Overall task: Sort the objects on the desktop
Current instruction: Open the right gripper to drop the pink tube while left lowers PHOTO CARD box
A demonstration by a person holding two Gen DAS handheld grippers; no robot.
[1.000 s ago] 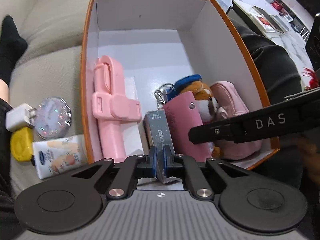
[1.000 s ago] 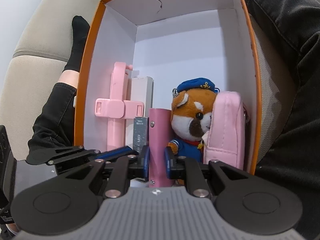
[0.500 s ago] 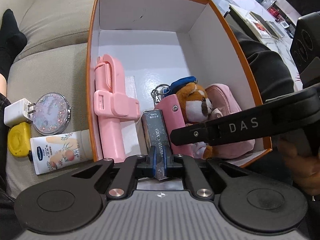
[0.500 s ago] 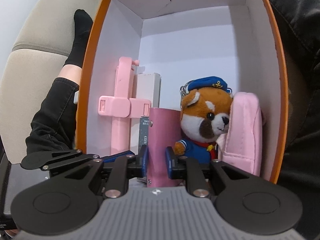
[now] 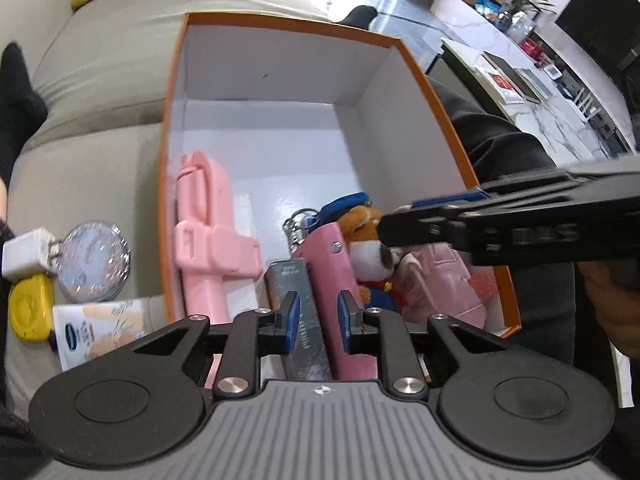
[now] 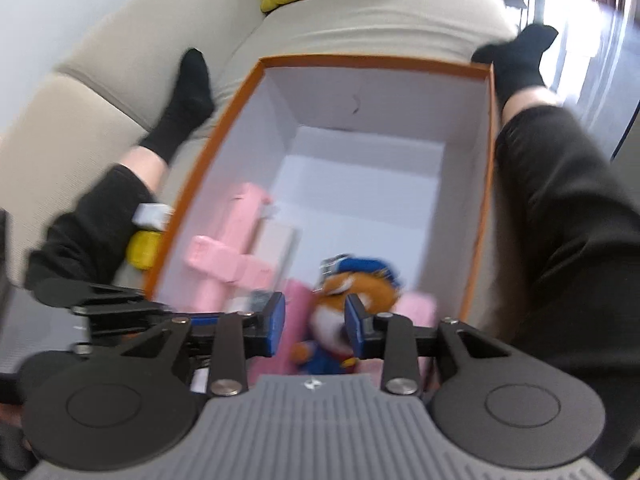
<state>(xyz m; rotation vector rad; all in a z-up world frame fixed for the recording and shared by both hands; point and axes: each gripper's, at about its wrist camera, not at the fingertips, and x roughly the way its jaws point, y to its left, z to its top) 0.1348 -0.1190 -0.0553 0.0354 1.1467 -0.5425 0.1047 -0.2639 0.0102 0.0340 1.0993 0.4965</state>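
Orange-rimmed box (image 5: pixel 452 116) on the sofa holds the silver card pack (image 5: pixel 300 312) and pink case (image 5: pixel 336 304), standing side by side. Both hand-held grippers are opening: left hand-held gripper (image 5: pixel 316 320) straddles the pack and case without pressing; right hand-held gripper (image 6: pixel 315 330) is empty above the plush toy (image 6: pixel 352 296). Withdraw each straight upward, so neither pad drags an upright item over.

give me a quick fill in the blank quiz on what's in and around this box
1. The white-lined cardboard box has an ____ rim.
2. The plush fox toy wears a ____ cap.
3. The round glittery mirror lies ____ the box, on the beige sofa.
4. The long selfie-stick holder in the box is ____.

Missing words: orange; blue; outside; pink
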